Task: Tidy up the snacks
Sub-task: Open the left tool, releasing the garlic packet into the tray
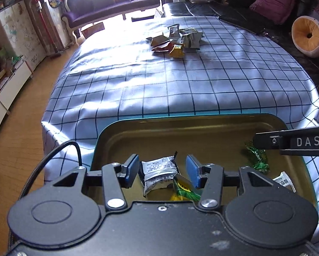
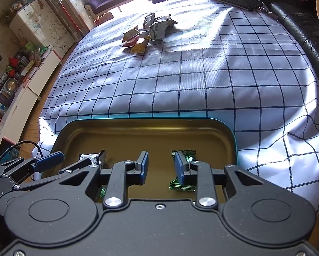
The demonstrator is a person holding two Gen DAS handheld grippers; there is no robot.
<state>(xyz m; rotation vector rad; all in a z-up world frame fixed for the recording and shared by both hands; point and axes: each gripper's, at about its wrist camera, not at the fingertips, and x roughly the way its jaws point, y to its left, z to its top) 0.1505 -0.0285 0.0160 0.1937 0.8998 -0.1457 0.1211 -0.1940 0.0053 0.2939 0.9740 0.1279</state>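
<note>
Down in the gold tin tray [image 1: 202,128]: left gripper [image 1: 162,170] spread, silver packet [image 1: 159,173] loose between its pads; right gripper [image 2: 161,166] parted, empty, beside a green packet [image 2: 180,186]. Farther out on checked cloth [image 1: 180,85], snack pile [image 1: 176,40] unsorted.

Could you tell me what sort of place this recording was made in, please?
Most likely a home living room: a purple chaise sofa by the bright window, a black leather sofa with cushions, and a table under a checked tablecloth with snacks.
</note>
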